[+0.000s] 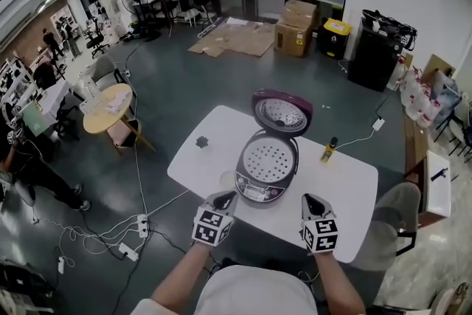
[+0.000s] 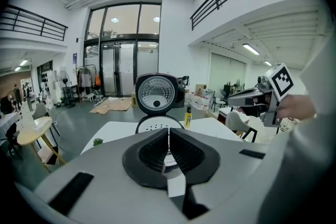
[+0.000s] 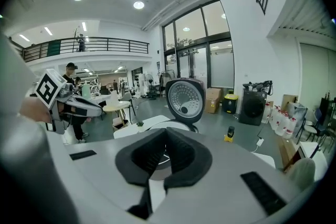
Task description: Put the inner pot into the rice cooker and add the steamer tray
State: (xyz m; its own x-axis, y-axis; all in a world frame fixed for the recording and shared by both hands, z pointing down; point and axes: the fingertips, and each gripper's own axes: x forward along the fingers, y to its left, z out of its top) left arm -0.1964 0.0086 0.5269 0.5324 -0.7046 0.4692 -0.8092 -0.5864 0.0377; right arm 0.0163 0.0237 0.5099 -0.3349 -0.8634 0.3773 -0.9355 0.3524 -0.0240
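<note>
The white table point(image 1: 346, 188) is carrying the rice cooker point(image 1: 258, 189) by the middle of its near edge, lid point(image 1: 282, 113) standing open. The perforated steamer tray point(image 1: 268, 160) is sitting in the cooker's mouth, hiding whatever lies beneath. The left gripper point(image 1: 225, 199) and right gripper point(image 1: 310, 201) are hovering over that near edge, both clenched on nothing, and a small yellow bottle point(image 1: 329, 150) is standing near the far edge.

Yellow bottle point(image 1: 329, 150) on white table point(image 1: 346, 192); cardboard boxes point(image 1: 295, 29)

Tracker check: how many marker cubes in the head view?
2. One on the left gripper, one on the right gripper, both at the white table's near edge before the open maroon rice cooker; none hidden.
</note>
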